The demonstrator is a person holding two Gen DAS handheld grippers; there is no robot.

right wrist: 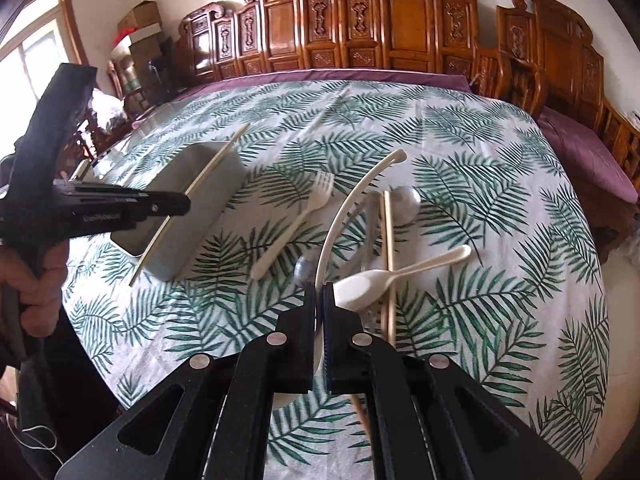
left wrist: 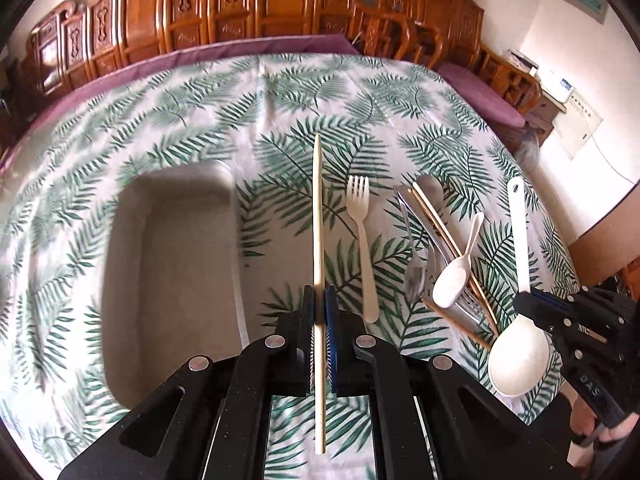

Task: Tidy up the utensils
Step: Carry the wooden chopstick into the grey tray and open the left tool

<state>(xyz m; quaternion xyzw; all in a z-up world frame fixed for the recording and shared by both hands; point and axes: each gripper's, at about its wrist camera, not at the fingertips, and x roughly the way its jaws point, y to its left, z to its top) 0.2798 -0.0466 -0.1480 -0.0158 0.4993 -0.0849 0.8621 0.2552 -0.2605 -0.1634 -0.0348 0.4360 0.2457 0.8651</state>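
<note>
Carved wooden furniture [right wrist: 400, 28] lines the wall behind a table under a fern-print cloth [left wrist: 280, 92], where a grey metal tray [left wrist: 172, 272] sits left of a plastic fork [left wrist: 362, 240] and a heap of spoons and chopsticks [left wrist: 448, 256]. From its own camera the left gripper [left wrist: 319, 300] is clenched on one chopstick [left wrist: 318, 208], lifted off the cloth; only the right view shows a window [right wrist: 28, 52], boxes and the hand [right wrist: 40, 280] holding that gripper, while the right gripper [right wrist: 319, 296] clamps a long white ladle-spoon [right wrist: 348, 208].

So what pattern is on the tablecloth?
Green fern leaves on white; the tablecloth shows best in the right wrist view.
</note>
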